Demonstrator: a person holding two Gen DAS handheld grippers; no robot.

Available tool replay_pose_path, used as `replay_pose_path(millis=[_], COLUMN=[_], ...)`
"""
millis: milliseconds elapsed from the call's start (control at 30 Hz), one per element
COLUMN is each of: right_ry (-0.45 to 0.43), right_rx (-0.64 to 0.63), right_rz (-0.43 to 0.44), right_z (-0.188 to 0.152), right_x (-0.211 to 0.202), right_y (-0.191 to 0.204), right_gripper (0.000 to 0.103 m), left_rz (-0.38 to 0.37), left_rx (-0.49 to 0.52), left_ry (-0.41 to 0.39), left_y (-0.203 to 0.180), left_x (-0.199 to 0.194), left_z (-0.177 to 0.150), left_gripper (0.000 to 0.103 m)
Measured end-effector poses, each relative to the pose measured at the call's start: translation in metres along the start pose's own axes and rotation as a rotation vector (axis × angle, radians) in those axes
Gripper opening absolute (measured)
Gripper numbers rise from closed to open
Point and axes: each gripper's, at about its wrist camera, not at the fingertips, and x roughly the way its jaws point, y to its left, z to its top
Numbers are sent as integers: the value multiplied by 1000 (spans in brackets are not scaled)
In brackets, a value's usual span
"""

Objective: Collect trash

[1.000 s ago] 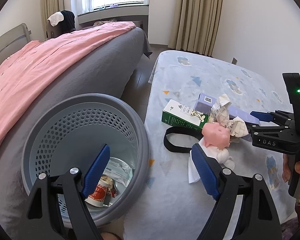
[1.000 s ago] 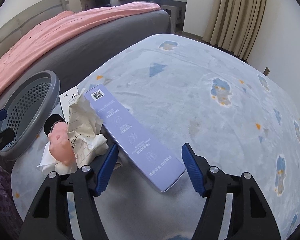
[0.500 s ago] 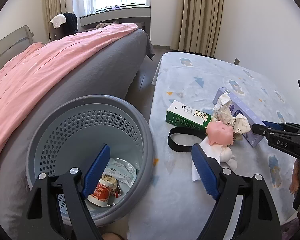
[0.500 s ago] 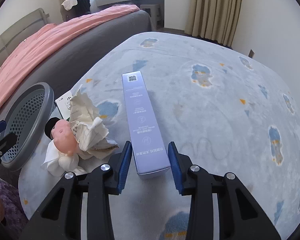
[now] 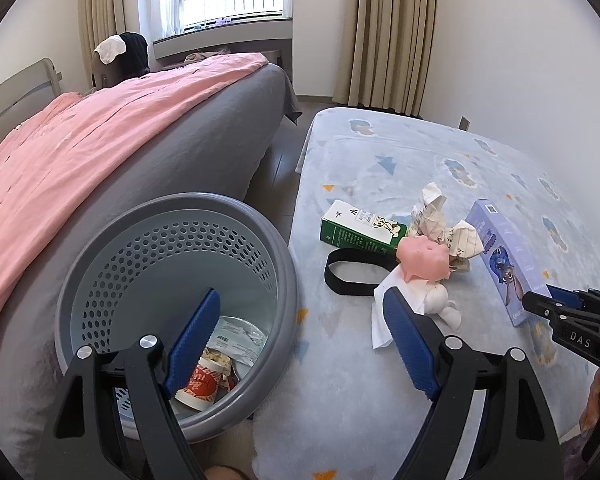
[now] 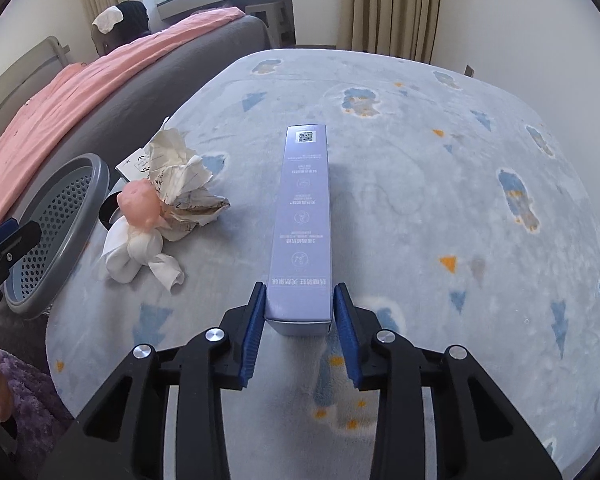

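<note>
The right gripper (image 6: 299, 322) has the near end of the long purple box (image 6: 304, 216) between its blue pads, and the jaws are easing open a touch right now, though the pads look like they're touching the box's sides. So it's a grip right at one end, with the rest of the box sticking out over the blue blanket (image 6: 440, 184). That's my worry: lift it like that and the far end could droop or swing, and with the pads loosening it might just slide out.

The left gripper (image 5: 300, 336) is wide open with nothing in it, hanging over the near side of the grey basket (image 5: 284, 264), which already has a paper cup (image 5: 200, 384) and wrappers in the bottom. If it doesn't move, the box could knock into it on the way in.

The other trash sits in a heap between box and basket: crumpled paper (image 6: 180, 184), a pink pig toy (image 6: 140, 204), tissues (image 6: 140, 256), a green carton (image 5: 360, 230). A swinging box could easily scatter it.
</note>
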Motion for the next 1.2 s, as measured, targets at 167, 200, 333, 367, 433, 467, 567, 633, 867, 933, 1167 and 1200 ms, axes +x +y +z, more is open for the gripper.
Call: replay_pose_path(millis=[167, 200, 333, 367, 433, 467, 567, 633, 867, 933, 1167, 1200], right_ry=[-27, -27, -9, 0, 26, 38, 70, 68, 2, -18, -37, -42], right_rx=[18, 17, 0, 0, 4, 6, 7, 13, 72, 93, 155, 165], right_rz=[3, 2, -29, -34, -30, -30, -24, -7, 36, 52, 75, 82], right_z=[15, 20, 36, 39, 41, 42, 40, 39, 33, 33, 39, 41], right_x=[0, 2, 21, 26, 38, 43, 52, 52, 26, 17, 9, 7], right_y=[0, 1, 5, 6, 6, 7, 7, 7, -6, -12, -33, -35], right_gripper=[53, 53, 53, 53, 52, 50, 34, 31, 31, 31, 31, 31], left_rz=[3, 4, 8, 9, 12, 13, 10, 10, -13, -29, -74, -74], left_rx=[-2, -2, 2, 3, 6, 8, 10, 16, 50, 70, 145, 154], left_ry=[-5, -6, -3, -2, -2, -1, 4, 9, 29, 31, 41, 41], left_y=[1, 1, 1, 1, 0, 0, -1, -3, -21, -30, -69, -73], left_x=[-2, -2, -1, -1, 0, 0, 2, 5, 14, 16, 35, 39], left_z=[0, -1, -2, -2, -2, -3, -3, -3, -8, -7, 9, 10], left_gripper=[80, 80, 80, 80, 80, 80, 80, 80, 80, 80, 80, 80])
